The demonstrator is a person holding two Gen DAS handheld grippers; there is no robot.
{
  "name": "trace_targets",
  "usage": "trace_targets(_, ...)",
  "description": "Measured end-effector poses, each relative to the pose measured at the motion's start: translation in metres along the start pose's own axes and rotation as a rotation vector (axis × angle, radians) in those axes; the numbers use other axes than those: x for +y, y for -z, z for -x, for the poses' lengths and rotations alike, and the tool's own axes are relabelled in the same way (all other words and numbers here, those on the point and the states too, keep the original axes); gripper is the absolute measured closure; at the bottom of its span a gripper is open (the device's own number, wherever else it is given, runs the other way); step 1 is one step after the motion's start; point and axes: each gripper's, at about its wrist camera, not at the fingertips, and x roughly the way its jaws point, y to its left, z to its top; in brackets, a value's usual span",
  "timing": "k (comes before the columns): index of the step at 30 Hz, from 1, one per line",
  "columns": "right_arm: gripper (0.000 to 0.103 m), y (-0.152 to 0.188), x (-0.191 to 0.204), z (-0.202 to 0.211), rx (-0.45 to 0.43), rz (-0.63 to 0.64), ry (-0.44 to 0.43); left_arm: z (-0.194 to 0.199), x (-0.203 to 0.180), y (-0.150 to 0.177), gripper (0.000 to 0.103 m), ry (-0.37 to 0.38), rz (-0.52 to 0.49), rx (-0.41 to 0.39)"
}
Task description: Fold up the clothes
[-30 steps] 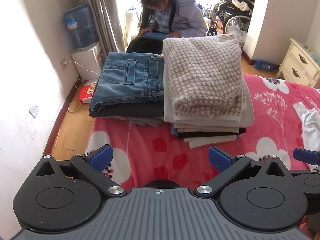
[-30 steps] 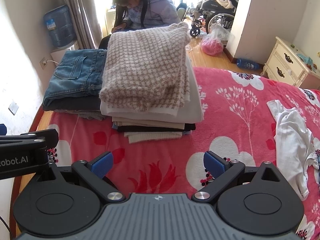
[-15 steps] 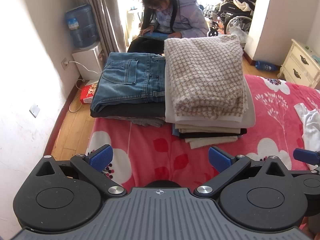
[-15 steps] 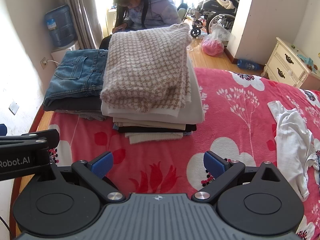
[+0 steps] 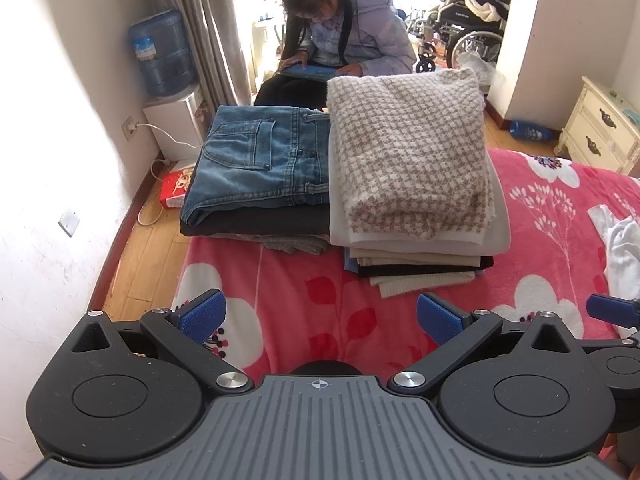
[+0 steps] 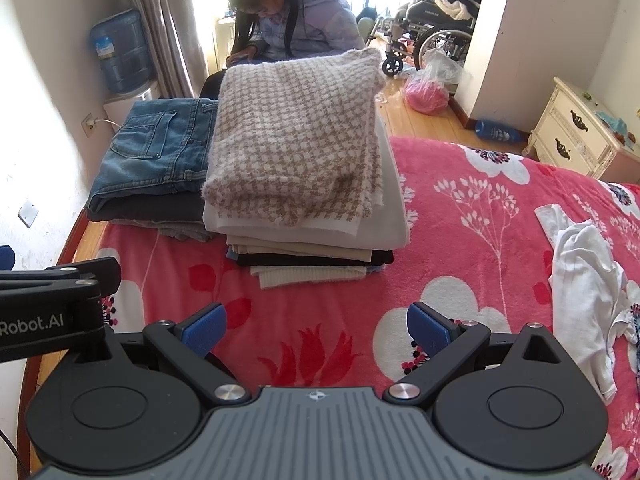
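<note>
Two stacks of folded clothes stand at the far end of the bed. A beige houndstooth sweater [image 5: 408, 152] [image 6: 296, 140] tops the taller right stack. Folded blue jeans [image 5: 260, 160] [image 6: 156, 152] top the lower left stack. An unfolded white garment [image 6: 588, 292] [image 5: 624, 248] lies crumpled on the blanket at the right. My left gripper [image 5: 320, 316] hovers open over the pink floral blanket [image 5: 304, 292], short of the stacks, holding nothing. My right gripper [image 6: 316, 326] is open and empty too, beside the left one, with the white garment off to its right.
A person [image 5: 344, 40] sits beyond the bed's far end, looking down at a tablet. A water dispenser [image 5: 164, 60] stands by the left wall, a wheelchair [image 6: 436, 40] and a pink bag [image 6: 426, 96] on the wood floor, a cream nightstand [image 6: 580, 132] at right.
Both views have shifted very slightly, so the stacks sit a touch differently in frame. Both grippers stay open; the clothes have not moved.
</note>
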Motion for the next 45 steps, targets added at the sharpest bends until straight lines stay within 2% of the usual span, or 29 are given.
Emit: trace_targets(45,0.004,-0.0005,0.0053,-0.0019,0.004,0.006,0.000,-0.0008,0.0060,-0.0008,0.000,-0.007,0.013,0.004)
